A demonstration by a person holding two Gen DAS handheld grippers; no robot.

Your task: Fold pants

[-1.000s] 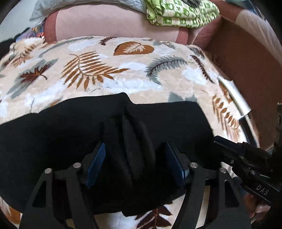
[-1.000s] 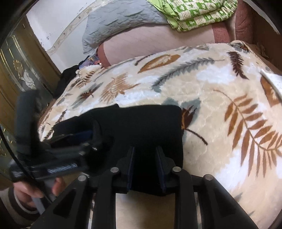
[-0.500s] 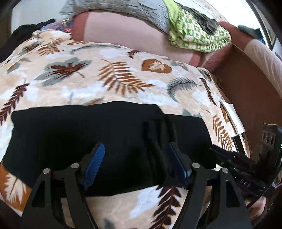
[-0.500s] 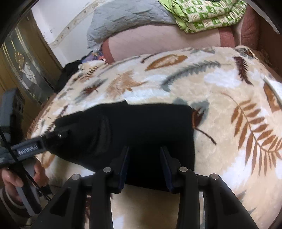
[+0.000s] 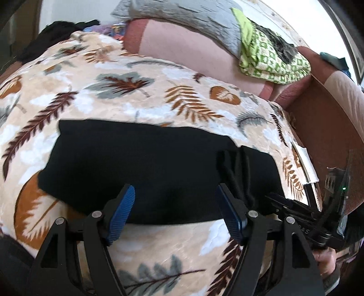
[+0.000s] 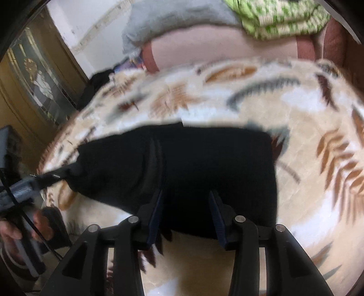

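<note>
Black pants (image 5: 147, 164) lie folded in a wide band on a leaf-patterned blanket (image 5: 136, 95). My left gripper (image 5: 176, 205) stands open over their near edge, its blue pads apart. A bunched ridge of folds (image 5: 236, 168) rises just beyond its right finger. In the right wrist view the pants (image 6: 204, 159) fill the middle. My right gripper (image 6: 186, 205) straddles their near edge with its jaws opening. The cloth lies between the pads, which do not press on it. The left gripper (image 6: 45, 179) shows at the pants' left end, and the right gripper (image 5: 295, 209) at their right end.
A folded green patterned cloth (image 5: 273, 61) and a grey quilt (image 5: 182, 20) rest on a pink cushion (image 5: 193, 52) at the back. Dark clothes (image 5: 56, 34) are piled at the far left. A brown side wall (image 5: 329, 118) bounds the right, a glass-fronted cabinet (image 6: 34, 86) the left.
My left gripper slid left along the pants; the bunched folds once between its pads now sit by its right finger. The right gripper's jaws have widened off the cloth.
</note>
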